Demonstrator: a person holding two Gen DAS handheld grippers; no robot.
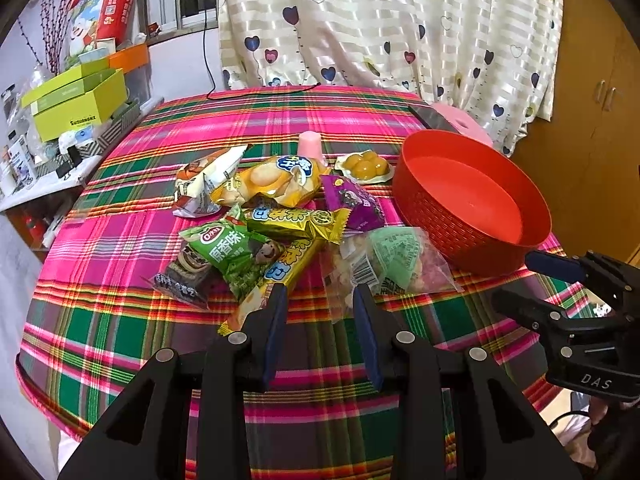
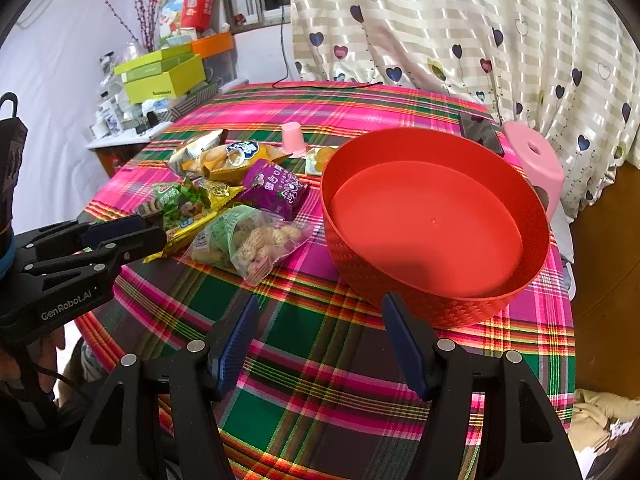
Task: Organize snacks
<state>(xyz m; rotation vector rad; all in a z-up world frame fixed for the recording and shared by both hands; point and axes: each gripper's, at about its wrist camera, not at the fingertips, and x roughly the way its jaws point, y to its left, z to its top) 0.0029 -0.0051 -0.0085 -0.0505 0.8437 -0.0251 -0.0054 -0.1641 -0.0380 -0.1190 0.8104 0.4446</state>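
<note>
A heap of snack packets lies mid-table: a green packet (image 1: 236, 252), gold bars (image 1: 296, 222), a clear bag of puffs (image 1: 392, 264), a purple packet (image 1: 352, 200), a yellow biscuit bag (image 1: 272, 180), a white bag (image 1: 208, 180), a pink jelly cup (image 1: 311, 146) and a yellow jelly pack (image 1: 366, 166). The red round basket (image 1: 472, 248) stands empty to their right. My left gripper (image 1: 320, 292) hovers open just short of the heap, only cloth between its fingers. My right gripper (image 2: 320, 300) is open in front of the basket (image 2: 436, 308), with the clear bag (image 2: 256, 240) to its left.
A plaid cloth (image 2: 304, 344) covers the round table. A dark phone (image 2: 480, 132) lies at the far right edge, beside a pink stool (image 2: 536, 160). Green boxes (image 2: 164, 76) and clutter fill a shelf at left. A heart-print curtain (image 1: 380, 20) hangs behind.
</note>
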